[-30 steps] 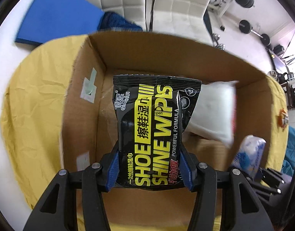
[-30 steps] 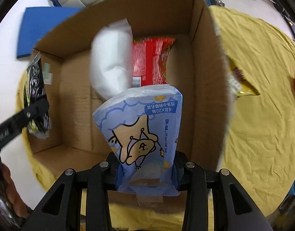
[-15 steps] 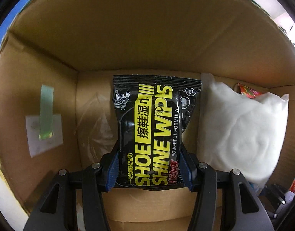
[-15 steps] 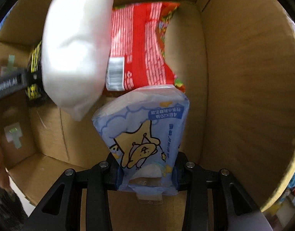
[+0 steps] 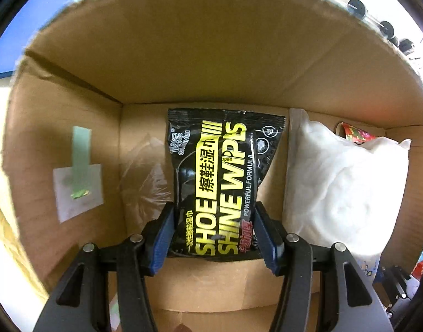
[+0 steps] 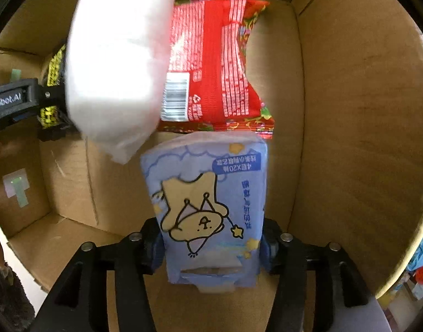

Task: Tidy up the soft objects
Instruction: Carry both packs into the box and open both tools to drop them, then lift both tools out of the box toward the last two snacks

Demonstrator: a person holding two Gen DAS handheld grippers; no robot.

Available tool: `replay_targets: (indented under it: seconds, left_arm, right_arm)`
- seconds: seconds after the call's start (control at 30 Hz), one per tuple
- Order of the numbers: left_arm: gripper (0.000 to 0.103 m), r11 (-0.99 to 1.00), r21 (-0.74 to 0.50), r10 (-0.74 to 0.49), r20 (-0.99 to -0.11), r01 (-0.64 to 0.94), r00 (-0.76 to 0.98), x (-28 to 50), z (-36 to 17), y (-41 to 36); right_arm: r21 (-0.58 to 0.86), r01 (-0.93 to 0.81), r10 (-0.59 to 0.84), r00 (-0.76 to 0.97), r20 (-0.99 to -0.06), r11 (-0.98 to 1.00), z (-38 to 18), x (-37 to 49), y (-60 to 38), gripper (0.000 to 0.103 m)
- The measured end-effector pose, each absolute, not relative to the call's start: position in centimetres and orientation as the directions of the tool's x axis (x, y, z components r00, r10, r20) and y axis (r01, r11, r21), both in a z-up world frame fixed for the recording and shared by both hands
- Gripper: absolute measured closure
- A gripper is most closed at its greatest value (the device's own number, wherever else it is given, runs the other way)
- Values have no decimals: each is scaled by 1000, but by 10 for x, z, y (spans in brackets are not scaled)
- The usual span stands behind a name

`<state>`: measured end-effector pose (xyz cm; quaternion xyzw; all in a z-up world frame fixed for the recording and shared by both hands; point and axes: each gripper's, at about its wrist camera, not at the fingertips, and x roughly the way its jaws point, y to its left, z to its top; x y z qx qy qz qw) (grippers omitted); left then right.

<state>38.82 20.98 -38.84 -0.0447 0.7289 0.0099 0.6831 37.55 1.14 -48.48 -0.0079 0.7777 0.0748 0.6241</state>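
My left gripper is shut on a black and yellow shoe shine wipes pack and holds it inside the cardboard box, near the floor at the left. My right gripper is shut on a blue tissue pack with a cartoon bear, also inside the box. A white cotton bag leans in the box beside the wipes; it also shows in the right wrist view. A red snack bag lies behind it. The left gripper shows at the left of the right wrist view.
Green tape on a white label sticks to the box's left wall. A clear plastic film lies on the box floor. A blue mat lies beyond the box. Yellow cloth shows under the box.
Both grippers have gone from above the box down into it with their packs. In the last half second they have moved only slightly.
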Motion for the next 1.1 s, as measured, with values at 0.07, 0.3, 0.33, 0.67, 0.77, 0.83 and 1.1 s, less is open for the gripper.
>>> replay_targets:
  seconds: [0.07, 0.3, 0.33, 0.67, 0.77, 0.83, 1.1]
  left_arm:
    - [45, 996, -37, -42, -998, -76, -54, 387, -380, 209]
    - [43, 997, -26, -26, -1000, -79, 6, 366, -344, 209]
    - [42, 996, -31, -30, -999, -84, 16, 361, -338, 210]
    - [5, 995, -46, -30, -987, -92, 160, 309, -272, 203]
    - [5, 994, -53, -33, -978, -94, 206, 305, -255, 203]
    - [5, 992, -73, -47, -971, -101, 234, 299, -244, 202]
    - [5, 990, -80, -37, -943, -120, 330, 255, -191, 194]
  right_arm:
    - [111, -101, 88, -206, -975, 989, -476, 376, 12, 41]
    - [122, -106, 103, -174, -979, 987, -444, 376, 14, 31]
    - [124, -107, 105, -172, -980, 986, -440, 376, 13, 27]
    - [115, -114, 107, -79, -991, 987, -402, 362, -3, 0]
    - [108, -108, 105, -29, -994, 988, -385, 356, -9, 0]
    - [99, -115, 100, 4, -995, 988, -370, 350, -12, 0]
    - [126, -149, 142, 101, -985, 981, -304, 314, -23, 0]
